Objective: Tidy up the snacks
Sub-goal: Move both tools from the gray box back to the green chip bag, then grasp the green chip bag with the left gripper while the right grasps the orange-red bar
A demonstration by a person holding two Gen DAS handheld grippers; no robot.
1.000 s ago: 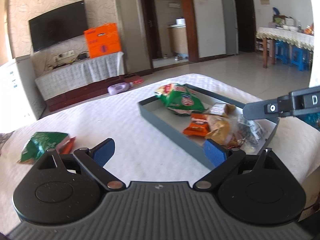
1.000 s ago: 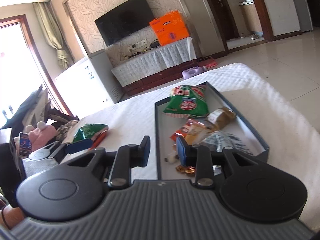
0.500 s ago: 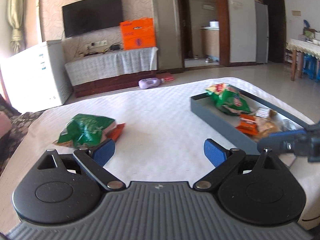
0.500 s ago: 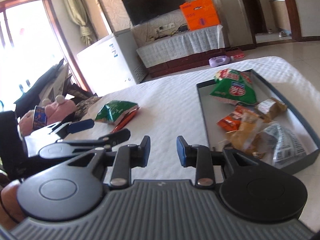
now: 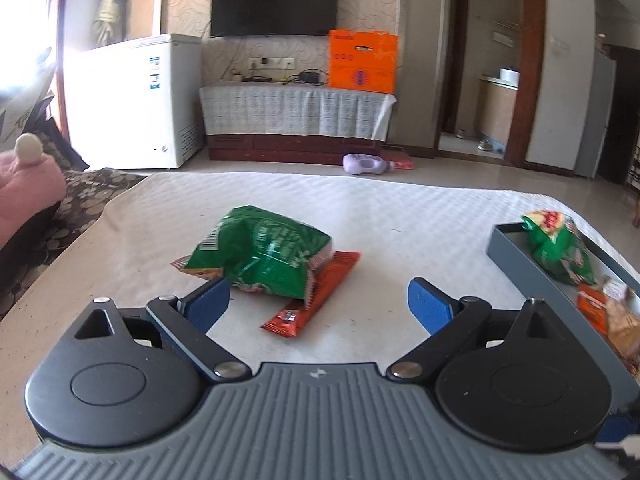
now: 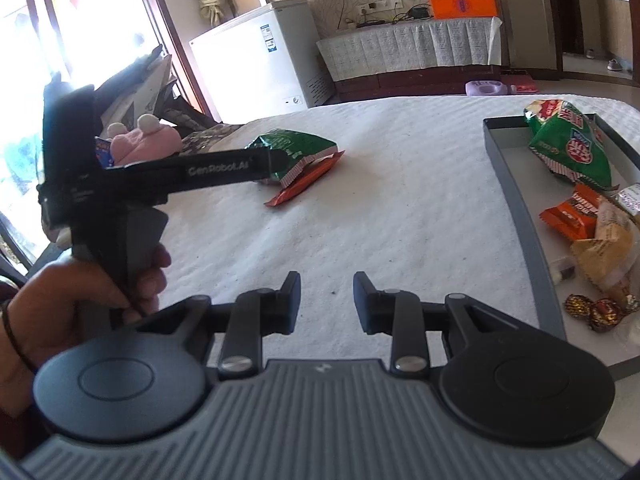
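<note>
The left gripper [image 5: 319, 300] hovers low over the white-covered table [image 5: 400, 232], its blue-padded fingers [image 5: 210, 304] spread wide and holding nothing. Directly ahead of it lies a crumpled green snack bag [image 5: 260, 256], resting on top of an orange-red wrapped snack bar [image 5: 316, 296] that juts out from under it toward the gripper. The left finger pad sits just beside the near edge of the green bag; whether it touches cannot be told.

From the right wrist view, the left gripper [image 6: 276, 162] reaches in from the left, held by the person's left hand [image 6: 80, 304], with its tip at the green snack bag [image 6: 296, 146].

The right gripper [image 6: 327, 300] hangs over bare tablecloth, well apart from those two snacks, its fingers parted by a narrow gap and empty.

To the right stands a grey tray [image 6: 516, 196] containing another green bag [image 6: 568, 144], an orange packet [image 6: 572, 216], a tan wrapped snack [image 6: 604, 252] and foil-wrapped candies [image 6: 596, 308].
</note>
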